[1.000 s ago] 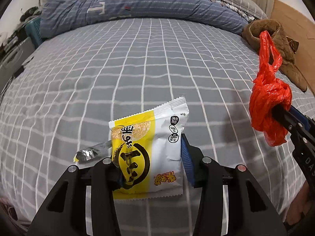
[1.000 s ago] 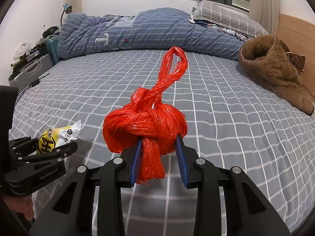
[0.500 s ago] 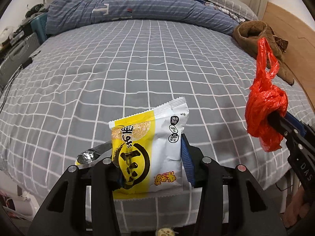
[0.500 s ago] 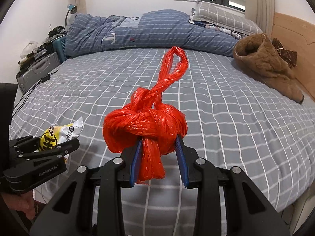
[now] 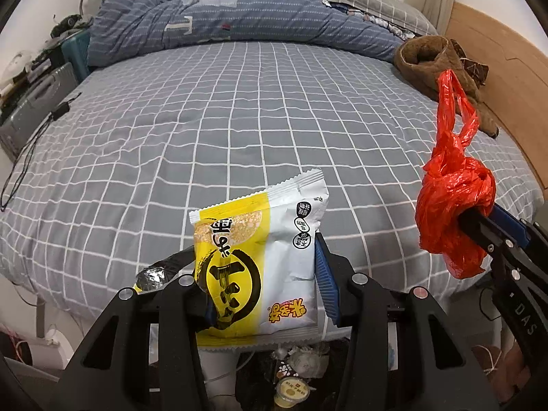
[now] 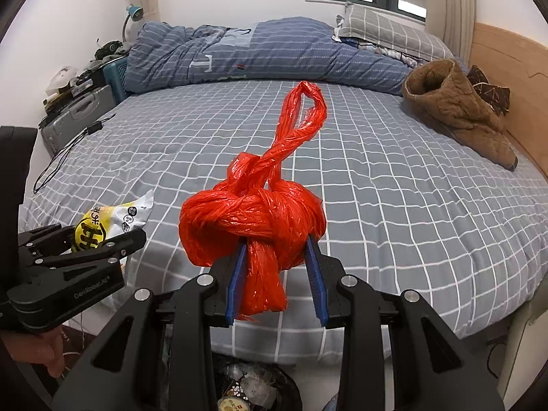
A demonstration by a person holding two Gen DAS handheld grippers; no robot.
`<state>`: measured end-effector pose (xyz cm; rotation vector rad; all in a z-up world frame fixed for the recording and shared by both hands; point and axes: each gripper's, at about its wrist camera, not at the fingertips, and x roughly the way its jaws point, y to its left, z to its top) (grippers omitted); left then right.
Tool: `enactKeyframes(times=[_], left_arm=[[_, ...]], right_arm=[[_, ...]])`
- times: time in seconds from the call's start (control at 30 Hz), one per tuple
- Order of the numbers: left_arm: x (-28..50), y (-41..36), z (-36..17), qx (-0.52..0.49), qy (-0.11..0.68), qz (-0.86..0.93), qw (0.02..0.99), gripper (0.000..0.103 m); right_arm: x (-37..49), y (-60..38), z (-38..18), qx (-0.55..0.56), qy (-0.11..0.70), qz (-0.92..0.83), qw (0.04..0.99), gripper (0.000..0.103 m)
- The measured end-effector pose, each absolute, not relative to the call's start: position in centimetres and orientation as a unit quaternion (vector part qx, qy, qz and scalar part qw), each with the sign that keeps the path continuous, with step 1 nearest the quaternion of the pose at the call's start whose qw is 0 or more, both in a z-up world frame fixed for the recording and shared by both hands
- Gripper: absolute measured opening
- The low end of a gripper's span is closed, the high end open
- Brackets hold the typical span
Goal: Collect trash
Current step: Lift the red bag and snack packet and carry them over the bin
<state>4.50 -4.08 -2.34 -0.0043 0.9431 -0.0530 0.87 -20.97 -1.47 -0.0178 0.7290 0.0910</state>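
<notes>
My left gripper (image 5: 263,263) is shut on a yellow and white snack wrapper (image 5: 260,260), held upright past the foot of the bed; a crumpled foil piece (image 5: 152,275) sticks out at its left. My right gripper (image 6: 277,253) is shut on a knotted red plastic bag (image 6: 253,219) with its loop handle pointing up. The red bag also shows in the left wrist view (image 5: 452,202), and the wrapper in the right wrist view (image 6: 102,222). A trash bin with rubbish (image 5: 294,376) lies below both grippers; it also shows in the right wrist view (image 6: 246,387).
The bed with a grey checked sheet (image 5: 239,130) fills the view ahead. A blue quilt (image 5: 222,17) lies at its head, a brown furry garment (image 5: 438,65) at the right by the wooden board. A grey case (image 6: 75,116) and a cable stand at the left.
Both grippers have pulled back from over the bed to beyond its foot edge, still holding their items. The trash bin has come into view below them.
</notes>
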Motion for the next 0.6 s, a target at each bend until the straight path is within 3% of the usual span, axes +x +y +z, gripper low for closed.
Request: enactKeyframes(times=[0.6], left_arm=[[-1.3,-4.4,-0.7,0.003,0.443,-0.035,0.896,0.045]], right_arm=[[-4.8,-20.1,-0.8,-0.014,0.366,0.044,0.929,0.032]])
